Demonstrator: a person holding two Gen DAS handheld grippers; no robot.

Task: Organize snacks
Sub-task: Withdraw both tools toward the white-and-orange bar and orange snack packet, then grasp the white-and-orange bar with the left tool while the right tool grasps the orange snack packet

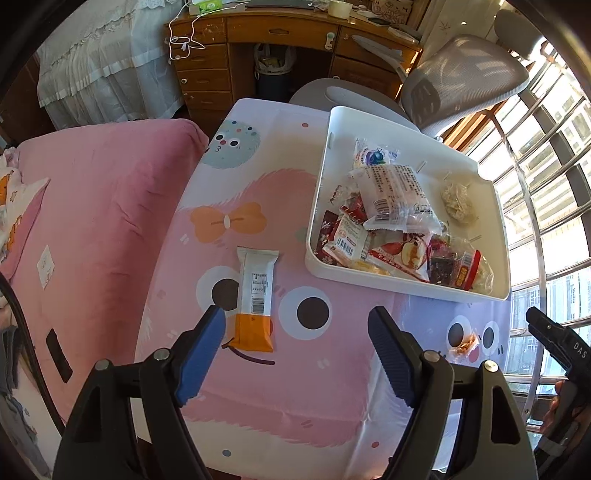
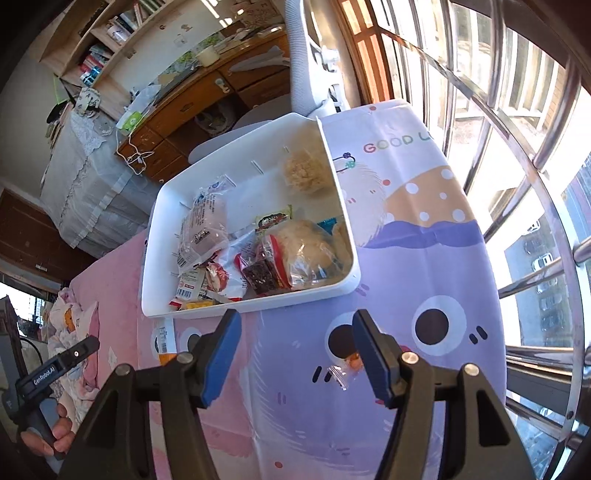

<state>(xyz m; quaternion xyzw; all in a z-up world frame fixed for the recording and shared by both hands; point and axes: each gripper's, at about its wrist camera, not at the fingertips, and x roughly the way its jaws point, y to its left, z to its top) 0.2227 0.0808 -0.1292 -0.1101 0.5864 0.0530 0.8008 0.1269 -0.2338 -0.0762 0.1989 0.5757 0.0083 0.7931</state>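
Observation:
A white tray [image 1: 491,229] [image 2: 162,206] holding several wrapped snacks sits on a cartoon-print cloth. A white-and-orange snack bar [image 1: 256,299] lies flat on the cloth left of the tray, just beyond my left gripper [image 1: 297,328], which is open with nothing between its blue pads; its left fingertip [image 1: 212,325] sits beside the bar's orange end. A small clear-wrapped orange sweet [image 2: 345,367] [image 1: 466,345] lies on the purple face print. My right gripper [image 2: 295,332] is open above the cloth, its right fingertip [image 2: 369,345] beside the sweet. The bar's edge [image 2: 164,339] shows behind the right gripper's left finger.
A grey office chair [image 1: 458,81] and a wooden desk [image 1: 280,33] stand behind the table. A pink bed [image 1: 92,206] borders the table's left side. Barred windows [image 2: 517,184] run along the right. A hand [image 2: 55,435] grips the left tool's handle.

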